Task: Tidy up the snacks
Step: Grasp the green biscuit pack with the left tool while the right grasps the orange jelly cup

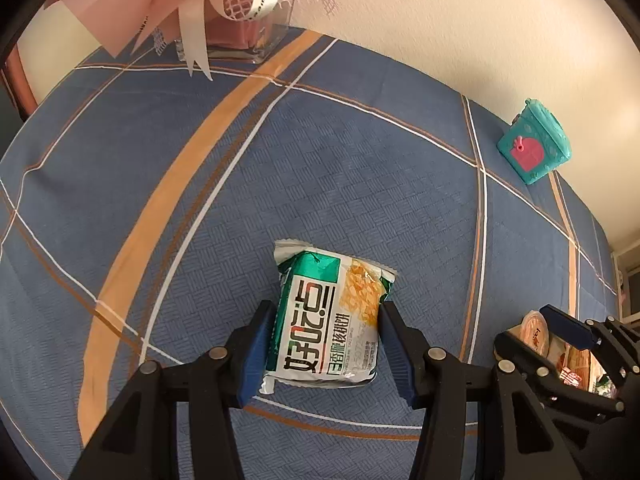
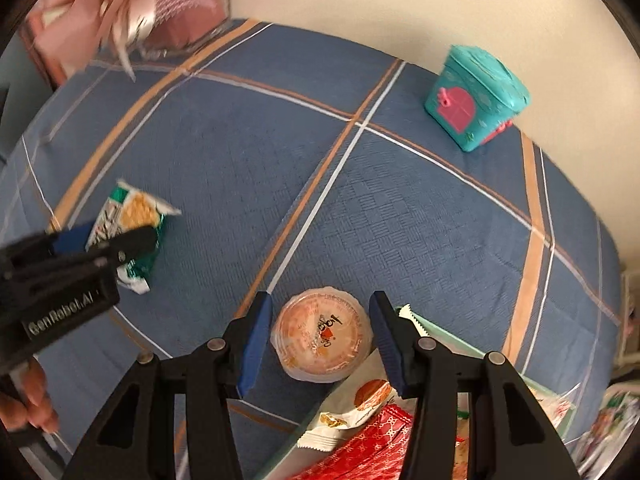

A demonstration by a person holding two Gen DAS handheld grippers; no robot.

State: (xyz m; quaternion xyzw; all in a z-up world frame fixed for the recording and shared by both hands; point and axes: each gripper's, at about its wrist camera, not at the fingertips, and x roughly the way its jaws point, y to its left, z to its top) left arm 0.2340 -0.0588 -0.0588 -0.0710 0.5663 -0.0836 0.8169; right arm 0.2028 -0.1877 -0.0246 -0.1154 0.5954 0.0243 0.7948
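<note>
Left tongs (image 1: pixel 326 346): clenched on your green snack packet (image 1: pixel 328 316), long axis toward 12 o'clock. Right tongs (image 2: pixel 320 340): straddling the jelly cup (image 2: pixel 322 336) at the tray (image 2: pixel 440 330) edge; grip unclear.

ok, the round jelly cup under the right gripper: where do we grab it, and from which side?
Grip the jelly cup across its round body, coming straight down from above: it sits lid-up on the tablecloth, and the right gripper already has a finger on either side. The snack tray crowds its right edge, so a side approach looks blocked there.
</note>
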